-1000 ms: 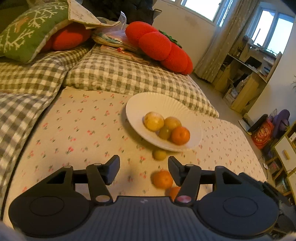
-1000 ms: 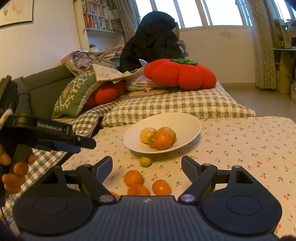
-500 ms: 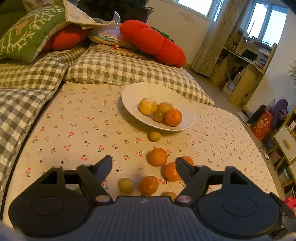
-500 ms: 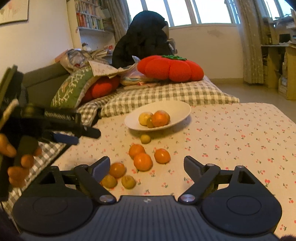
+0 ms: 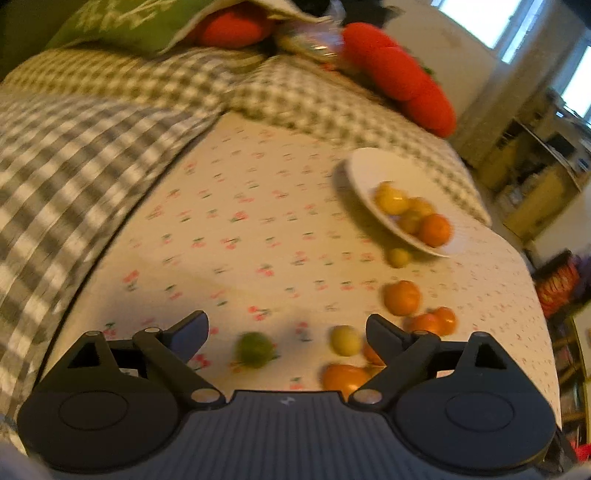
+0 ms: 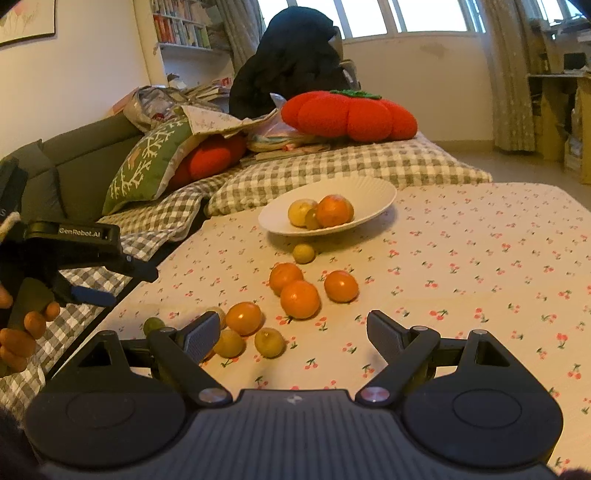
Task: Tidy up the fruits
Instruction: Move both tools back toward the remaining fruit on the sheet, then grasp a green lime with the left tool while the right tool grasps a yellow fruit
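left gripper (image 5: 287,326) jaws opening, empty | right gripper (image 6: 293,326) spread, empty | risk: green fruit (image 5: 255,349), lower centre, rolls if nudged

**A lived-in home, bed and all**

A bed under a cherry-print cotton sheet (image 6: 461,251) fills a domestic room, with grey-checked quilts (image 6: 332,166), a red tomato-shaped plush cushion (image 6: 347,114), a green embroidered pillow (image 6: 147,166), wall-mounted bookshelves (image 6: 184,29), curtained windows (image 6: 406,14) and a cluttered wooden desk (image 5: 535,184).
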Available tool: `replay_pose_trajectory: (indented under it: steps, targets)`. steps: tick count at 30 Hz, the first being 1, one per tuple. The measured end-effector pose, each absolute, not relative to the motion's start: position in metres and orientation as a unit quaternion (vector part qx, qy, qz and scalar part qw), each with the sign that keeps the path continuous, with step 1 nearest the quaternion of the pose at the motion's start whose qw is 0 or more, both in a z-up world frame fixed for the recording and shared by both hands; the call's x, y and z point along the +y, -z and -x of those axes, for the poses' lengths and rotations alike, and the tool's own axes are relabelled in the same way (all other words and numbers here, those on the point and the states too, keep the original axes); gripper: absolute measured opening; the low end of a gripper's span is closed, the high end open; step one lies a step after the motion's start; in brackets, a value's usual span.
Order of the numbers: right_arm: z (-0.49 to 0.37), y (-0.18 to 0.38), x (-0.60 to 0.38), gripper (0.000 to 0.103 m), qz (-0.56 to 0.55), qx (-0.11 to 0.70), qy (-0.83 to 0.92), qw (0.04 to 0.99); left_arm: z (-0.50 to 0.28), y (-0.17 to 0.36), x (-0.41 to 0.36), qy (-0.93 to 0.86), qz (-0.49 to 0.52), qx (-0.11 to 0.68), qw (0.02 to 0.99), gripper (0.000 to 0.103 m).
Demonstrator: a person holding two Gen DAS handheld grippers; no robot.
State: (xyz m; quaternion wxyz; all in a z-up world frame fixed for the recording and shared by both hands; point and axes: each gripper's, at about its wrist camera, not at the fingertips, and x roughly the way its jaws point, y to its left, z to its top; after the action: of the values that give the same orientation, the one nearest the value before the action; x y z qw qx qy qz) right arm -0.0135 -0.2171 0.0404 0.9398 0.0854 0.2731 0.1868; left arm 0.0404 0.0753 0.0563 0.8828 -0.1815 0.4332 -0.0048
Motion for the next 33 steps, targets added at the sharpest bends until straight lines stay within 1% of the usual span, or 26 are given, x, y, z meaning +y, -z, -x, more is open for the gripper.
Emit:
replay_pose_trajectory:
  steps: [3, 7, 8, 10, 13, 16, 20, 26, 28, 30, 33]
  targets:
    - [0.013, -0.036, -0.213, 0.083, -0.083, 0.279, -0.191, 0.938, -0.041, -0.048, 0.081, 0.002, 0.201, 0.447, 0.871, 0.083]
    - [0.012, -0.033, -0.204, 0.077, -0.076, 0.285, -0.2, 0.934, -0.04, -0.037, 0.075, 0.004, 0.199, 0.465, 0.863, 0.069]
    - [0.012, -0.032, -0.202, 0.077, -0.073, 0.287, -0.202, 0.934, -0.039, -0.033, 0.074, 0.0, 0.198, 0.47, 0.86, 0.067]
    - [0.011, -0.03, -0.197, 0.074, -0.068, 0.29, -0.208, 0.932, -0.041, -0.028, 0.075, -0.003, 0.205, 0.479, 0.854, 0.059]
    - [0.009, -0.027, -0.19, 0.07, -0.06, 0.294, -0.216, 0.929, -0.042, -0.02, 0.078, -0.006, 0.228, 0.486, 0.844, 0.051]
    - [0.004, -0.023, -0.183, 0.066, -0.055, 0.3, -0.219, 0.927, -0.044, -0.018, 0.077, -0.015, 0.217, 0.479, 0.851, 0.043]
    - [-0.004, -0.019, -0.178, 0.063, -0.057, 0.311, -0.223, 0.922, -0.047, -0.018, 0.075, -0.022, 0.207, 0.471, 0.857, 0.036]
    - [-0.018, -0.011, -0.177, 0.056, -0.058, 0.329, -0.205, 0.92, -0.053, -0.015, 0.073, -0.027, 0.195, 0.465, 0.863, 0.026]
    - [-0.02, -0.01, -0.177, 0.053, -0.058, 0.331, -0.204, 0.92, -0.054, -0.015, 0.071, -0.029, 0.185, 0.463, 0.866, 0.019]
    - [-0.022, -0.009, -0.177, 0.05, -0.056, 0.331, -0.206, 0.919, -0.054, -0.015, 0.067, -0.031, 0.173, 0.461, 0.87, 0.019]
    - [-0.025, -0.009, -0.175, 0.043, -0.048, 0.33, -0.207, 0.92, -0.054, -0.015, 0.063, -0.032, 0.157, 0.459, 0.874, 0.019]
